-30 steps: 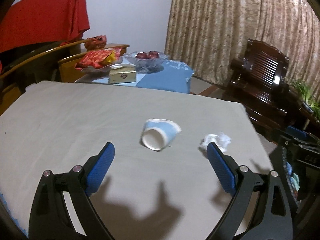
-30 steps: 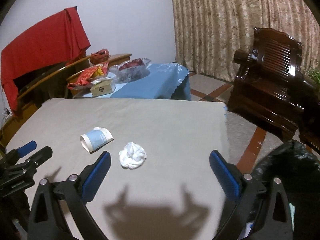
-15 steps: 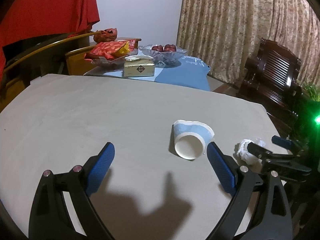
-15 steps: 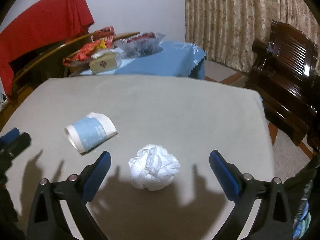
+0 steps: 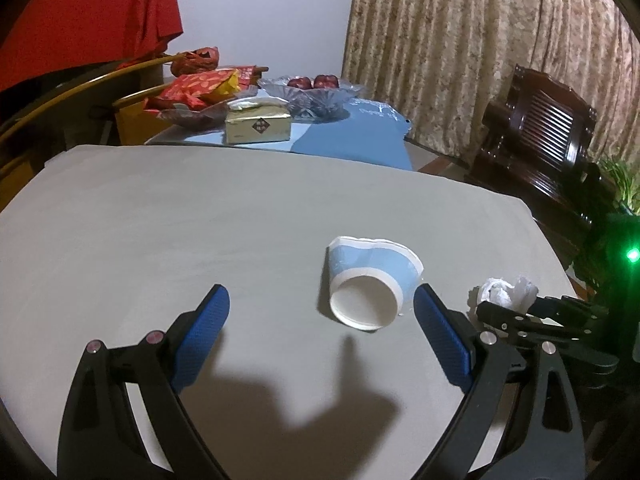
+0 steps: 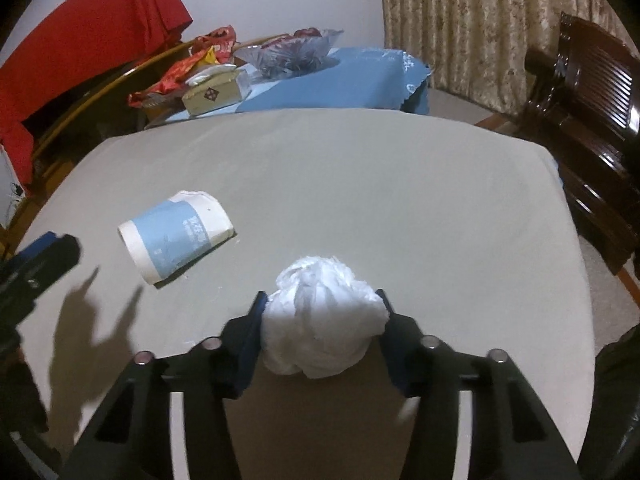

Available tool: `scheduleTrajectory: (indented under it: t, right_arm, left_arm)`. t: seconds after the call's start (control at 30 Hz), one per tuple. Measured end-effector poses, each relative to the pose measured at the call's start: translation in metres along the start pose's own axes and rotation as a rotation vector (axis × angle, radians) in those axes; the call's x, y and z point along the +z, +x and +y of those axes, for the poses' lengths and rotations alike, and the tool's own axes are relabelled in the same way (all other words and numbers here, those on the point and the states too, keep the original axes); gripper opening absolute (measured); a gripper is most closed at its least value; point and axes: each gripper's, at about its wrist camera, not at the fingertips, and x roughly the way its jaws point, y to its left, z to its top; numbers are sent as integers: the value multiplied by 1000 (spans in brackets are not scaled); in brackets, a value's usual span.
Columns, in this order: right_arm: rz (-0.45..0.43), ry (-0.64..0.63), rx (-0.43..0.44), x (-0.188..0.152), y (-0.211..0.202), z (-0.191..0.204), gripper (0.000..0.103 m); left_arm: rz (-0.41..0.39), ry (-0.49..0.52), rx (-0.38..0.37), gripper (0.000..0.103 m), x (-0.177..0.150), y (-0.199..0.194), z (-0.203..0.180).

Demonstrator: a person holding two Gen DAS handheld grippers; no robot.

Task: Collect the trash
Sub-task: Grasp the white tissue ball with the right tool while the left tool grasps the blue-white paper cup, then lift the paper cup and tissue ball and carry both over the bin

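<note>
Crumpled tissue: a white wad (image 6: 324, 316) lay on the grey tabletop (image 6: 360, 184), near the front edge and to the right of the fallen cup; in the left wrist view it showed as a small white lump (image 5: 505, 291) at the far right, partly behind the other tool's black fingers.
Paper cup: a blue-and-white cup (image 5: 370, 282) lay on its side on the same tabletop, its open mouth turned toward the left gripper and its far end crushed out of round; from the right wrist view it (image 6: 178, 234) sat left of the tissue, apart from it.
Right gripper: the tongs (image 6: 322, 300) were closing round the tissue — the wad sat squarely between the blue pads, which touched it on both sides, and the fingers were blurred.
Left gripper: the tongs (image 5: 320, 300) hung released, blue pads spread wide; the cup lay just ahead of the right-hand pad (image 5: 440, 336), close beside it but not gripped.
Shadows: dark finger shadows fell on the tabletop under both tools.
Side table: behind the grey top stood a table with a blue cloth (image 5: 360, 136), carrying a gold tissue box (image 5: 258, 125), red snack packets (image 5: 200, 86) and a glass bowl of red fruit (image 5: 312, 92).
Room: a red cloth (image 5: 88, 16) hung at the upper left, patterned curtains (image 5: 480, 52) covered the back wall, and a dark wooden armchair (image 5: 540, 136) stood at the right — a green light (image 5: 633, 255) glowed at that edge.
</note>
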Motion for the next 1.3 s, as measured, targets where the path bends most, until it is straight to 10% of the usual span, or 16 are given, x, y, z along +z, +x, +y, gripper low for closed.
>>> scheduleTrajectory:
  t: [0.77,0.93,1.3]
  right_arm:
    - [-56,31,-17,11,-16,-30,46]
    - [-57,34,-11,9,-19,-29,47]
    - [-86,47,10,5,-47,-25,47]
  left_arm:
    - [159,41,-53,90,6,76,-25]
    - [153,56,-83,63,7,74,-31]
    - [46,46,-61,58,11,17,-45]
